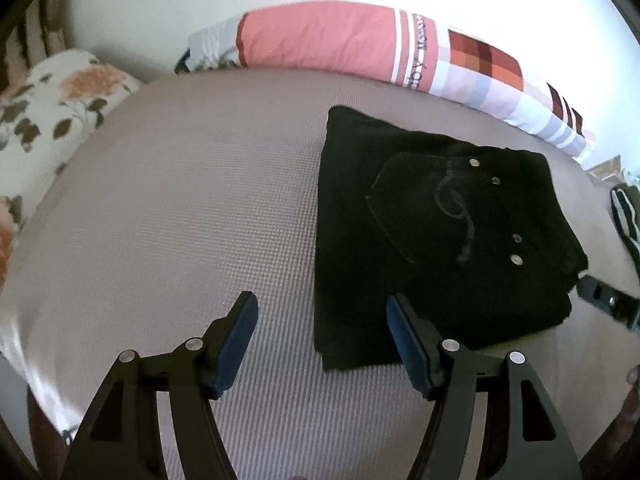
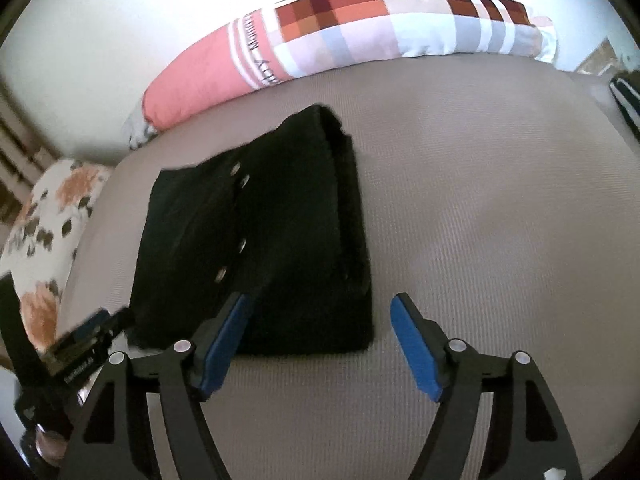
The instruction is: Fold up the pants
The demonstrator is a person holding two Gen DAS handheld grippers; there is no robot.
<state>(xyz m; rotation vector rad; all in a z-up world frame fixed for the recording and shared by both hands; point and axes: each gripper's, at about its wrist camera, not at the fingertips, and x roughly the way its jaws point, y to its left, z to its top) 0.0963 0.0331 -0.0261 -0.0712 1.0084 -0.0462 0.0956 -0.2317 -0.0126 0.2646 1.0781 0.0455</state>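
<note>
Pants [image 1: 440, 232] sit folded compact on the bed [image 1: 180, 220], both grippers [image 1: 322, 340] [image 2: 322, 340] open and empty, so I'd just square loose edges.

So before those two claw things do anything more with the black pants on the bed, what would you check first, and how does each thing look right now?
1. Left gripper open and empty: ok, nothing between its blue pads.
2. Right gripper open and empty: ok, jaws apart with nothing clamped.
3. Black pants released and lying on the bed: ok, a compact folded stack.
4. Fold neat: not ok, the layers are offset at the edges, so tidying may help.
5. Space beside the pants: ok, the checked pillow lies apart from them.
6. Inner layers flat: cannot tell, they are hidden.
</note>
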